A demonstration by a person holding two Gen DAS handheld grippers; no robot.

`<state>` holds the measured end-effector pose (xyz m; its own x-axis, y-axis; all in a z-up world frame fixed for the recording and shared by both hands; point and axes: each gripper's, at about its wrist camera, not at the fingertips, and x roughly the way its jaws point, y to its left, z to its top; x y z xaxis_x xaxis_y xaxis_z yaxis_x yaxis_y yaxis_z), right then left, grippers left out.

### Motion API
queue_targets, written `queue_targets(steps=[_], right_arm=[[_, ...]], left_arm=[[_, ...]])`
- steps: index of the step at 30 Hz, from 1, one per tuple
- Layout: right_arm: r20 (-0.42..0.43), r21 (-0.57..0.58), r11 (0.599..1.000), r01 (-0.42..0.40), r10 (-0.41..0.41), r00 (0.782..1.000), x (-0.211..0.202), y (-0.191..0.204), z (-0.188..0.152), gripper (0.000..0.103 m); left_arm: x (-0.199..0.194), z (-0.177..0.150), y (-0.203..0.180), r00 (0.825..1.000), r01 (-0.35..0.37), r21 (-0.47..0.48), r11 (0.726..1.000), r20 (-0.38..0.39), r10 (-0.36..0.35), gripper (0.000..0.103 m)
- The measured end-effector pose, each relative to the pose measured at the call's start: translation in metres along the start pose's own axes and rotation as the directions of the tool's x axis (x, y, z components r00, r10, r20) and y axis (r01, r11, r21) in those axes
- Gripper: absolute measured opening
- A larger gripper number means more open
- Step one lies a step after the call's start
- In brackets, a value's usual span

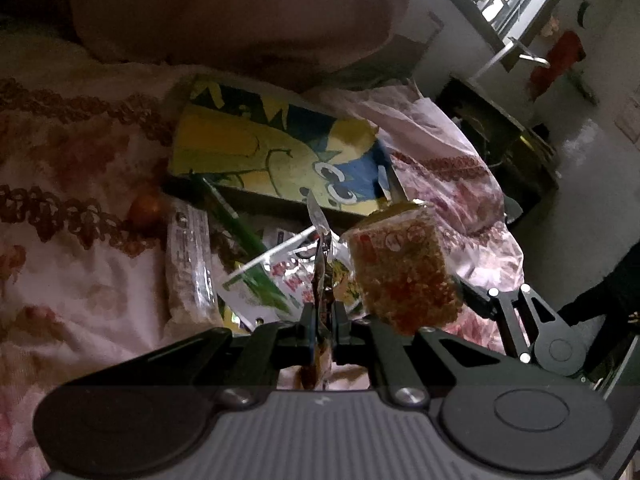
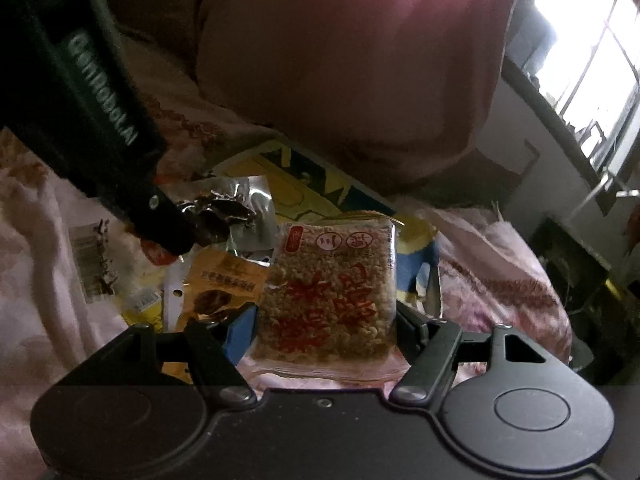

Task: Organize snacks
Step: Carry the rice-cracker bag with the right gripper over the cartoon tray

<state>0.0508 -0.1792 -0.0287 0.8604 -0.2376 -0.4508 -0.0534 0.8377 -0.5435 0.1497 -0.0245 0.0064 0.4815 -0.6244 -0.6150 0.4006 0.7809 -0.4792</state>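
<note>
Shallow cardboard box (image 1: 280, 148) with a yellow and blue cartoon print lying on a pink floral bedspread (image 1: 72, 240), below a large brownish pillow (image 1: 240, 12). Whether anything lies inside the box cannot be told; printed face tilted toward the cameras, near edge dark. In front of it, a loose heap of snack packets on the bedspread: a long clear packet with pale contents (image 1: 188, 264), a green and white packet (image 1: 256, 280), a small round orange item (image 1: 145, 209) at the left edge of the heap. From the right wrist view, an orange-yellow pouch (image 2: 224, 288) flat on the cloth just left of the right gripper's load, and a white label strip (image 2: 90, 260) further left.

Left gripper (image 1: 323, 320) closed tight, pinching a thin silver foil packet (image 2: 236, 212) edge-on between its pads, lifted above the heap; seen in the right wrist view as crinkled foil with a dark piece inside.

Right gripper (image 2: 326, 328) spread wide, clamped on a square clear packet of puffed rice cake (image 2: 332, 292) with red characters, blue pad pressed against its left side, black finger at its right. Packet upright, held clear of the bedspread, just in front of the box and right beside the foil packet.
</note>
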Motion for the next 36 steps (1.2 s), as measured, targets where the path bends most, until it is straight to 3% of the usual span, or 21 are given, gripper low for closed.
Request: queue_targets(steps=[8,14,23,36], right_arm=[[0.015,0.018,0.997,-0.081,0.081,0.997,0.017,-0.001,0.007,0.072],[0.034,0.094,0.986,-0.139,0.137,0.99,0.045,-0.007,0.023,0.072],[0.051,0.213,0.967,-0.139,0.131,0.99,0.099,-0.028,0.051,0.072],[0.011,0.296,0.948,-0.114,0.116,0.993,0.173,-0.041,0.063,0.072]], left_arm=[[0.015,0.035,0.013,0.998,-0.062,-0.022,0.998,0.02,0.062,0.007],[0.038,0.07,0.034,0.993,-0.1,-0.033,0.994,0.053,0.101,0.007],[0.087,0.117,0.053,0.989,-0.095,-0.04,0.995,0.109,0.099,0.007],[0.14,0.136,0.084,0.988,-0.1,-0.069,0.993,0.108,0.107,0.007]])
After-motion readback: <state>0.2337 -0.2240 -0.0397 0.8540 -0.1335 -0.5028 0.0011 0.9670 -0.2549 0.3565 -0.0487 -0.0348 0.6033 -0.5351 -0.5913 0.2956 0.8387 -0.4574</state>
